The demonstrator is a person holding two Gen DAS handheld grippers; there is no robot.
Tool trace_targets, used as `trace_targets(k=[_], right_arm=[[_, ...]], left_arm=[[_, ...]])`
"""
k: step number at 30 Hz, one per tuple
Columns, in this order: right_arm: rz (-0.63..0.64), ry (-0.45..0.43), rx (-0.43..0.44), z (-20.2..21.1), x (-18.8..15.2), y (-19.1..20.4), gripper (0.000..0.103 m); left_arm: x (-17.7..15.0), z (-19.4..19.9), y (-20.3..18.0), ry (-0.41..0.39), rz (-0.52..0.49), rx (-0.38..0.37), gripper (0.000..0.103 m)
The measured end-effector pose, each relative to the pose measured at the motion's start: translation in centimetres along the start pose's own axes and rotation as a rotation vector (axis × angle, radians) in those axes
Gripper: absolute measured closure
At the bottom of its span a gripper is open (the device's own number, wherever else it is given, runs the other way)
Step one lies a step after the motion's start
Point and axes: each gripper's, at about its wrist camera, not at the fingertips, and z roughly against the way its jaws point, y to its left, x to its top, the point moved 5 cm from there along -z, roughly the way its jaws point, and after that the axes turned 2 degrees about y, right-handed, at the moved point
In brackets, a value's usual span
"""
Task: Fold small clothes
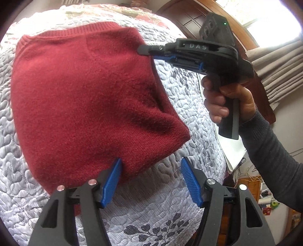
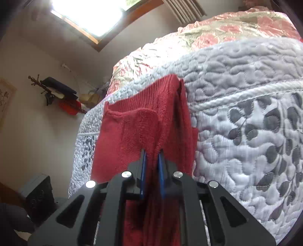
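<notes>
A dark red knit sweater point(image 1: 85, 90) lies folded on the grey quilted bedspread point(image 1: 180, 90). In the left wrist view my left gripper point(image 1: 152, 170) stands open at the sweater's near edge. Its left pad point(image 1: 111, 179) touches the knit, and only quilt lies between the fingers. My right gripper point(image 1: 143, 50), held by a hand point(image 1: 225, 98), reaches the sweater's far right edge. In the right wrist view the right gripper point(image 2: 152, 154) is shut on a bunched fold of the red sweater point(image 2: 132, 128), with fabric running down between its pads.
A pink floral coverlet point(image 2: 227, 24) covers the far part of the bed. The quilt's stitched edge point(image 1: 220, 151) drops off on the right, with a white sheet and cluttered floor below. Curtains point(image 1: 280, 66), a bright window point(image 2: 90, 13) and dark wooden furniture point(image 1: 181, 17) stand behind.
</notes>
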Motion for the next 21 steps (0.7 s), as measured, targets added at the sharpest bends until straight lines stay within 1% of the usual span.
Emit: trace_targets(k=[2, 4, 5, 7, 8, 9, 10, 11, 12, 13, 14, 15, 17, 21], right_arm=[[-0.052, -0.032, -0.007, 1.2, -0.3, -1.4, 0.093], [-0.116, 0.008, -0.016, 0.4, -1.3, -3.9, 0.092], [-0.123, 0.023, -0.017, -0.3, -1.8, -4.6, 0.092], [-0.131, 0.032, 0.037, -0.9, -2.1, -4.6, 0.091], [-0.128, 0.024, 0.053, -0.6, -2.0, -4.4, 0.088], [-0.128, 0.020, 0.066, -0.3, -1.6, -4.2, 0.085], [-0.130, 0.014, 0.072, -0.1, -1.1, -4.2, 0.078], [-0.124, 0.005, 0.059, 0.0, -0.6, -4.2, 0.062], [-0.120, -0.002, 0.047, 0.0, -0.1, -4.3, 0.054], [-0.120, 0.000, 0.041, -0.1, 0.5, -4.4, 0.051], [-0.124, 0.004, 0.043, -0.4, 1.0, -4.6, 0.051], [-0.129, 0.008, 0.049, -0.7, 1.5, -4.7, 0.054], [-0.123, 0.041, 0.082, -1.5, 2.4, -4.5, 0.087], [-0.053, 0.036, 0.079, -2.1, 3.6, -3.0, 0.091]], left_arm=[[0.1, -0.2, -0.4, 0.003, -0.015, -0.004, 0.038], [0.1, -0.8, -0.4, 0.015, -0.012, -0.011, 0.038], [0.1, -1.1, -0.3, 0.022, -0.008, -0.009, 0.038], [-0.1, -1.6, 0.2, 0.034, 0.000, 0.003, 0.038], [-0.2, -1.7, 0.3, 0.036, 0.006, 0.006, 0.038], [-0.2, -1.6, 0.4, 0.034, 0.012, 0.003, 0.038], [-0.2, -1.5, 0.5, 0.030, 0.016, 0.000, 0.038], [-0.2, -1.4, 0.5, 0.028, 0.015, 0.000, 0.038], [-0.2, -1.4, 0.5, 0.029, 0.013, 0.000, 0.038], [-0.3, -1.4, 0.5, 0.029, 0.012, 0.001, 0.038], [-0.3, -1.4, 0.6, 0.030, 0.012, 0.001, 0.038], [-0.3, -1.5, 0.6, 0.032, 0.014, 0.003, 0.038], [-0.3, -1.4, 0.7, 0.030, 0.014, 0.003, 0.038], [-0.3, -1.6, 1.2, 0.034, 0.020, 0.008, 0.038]])
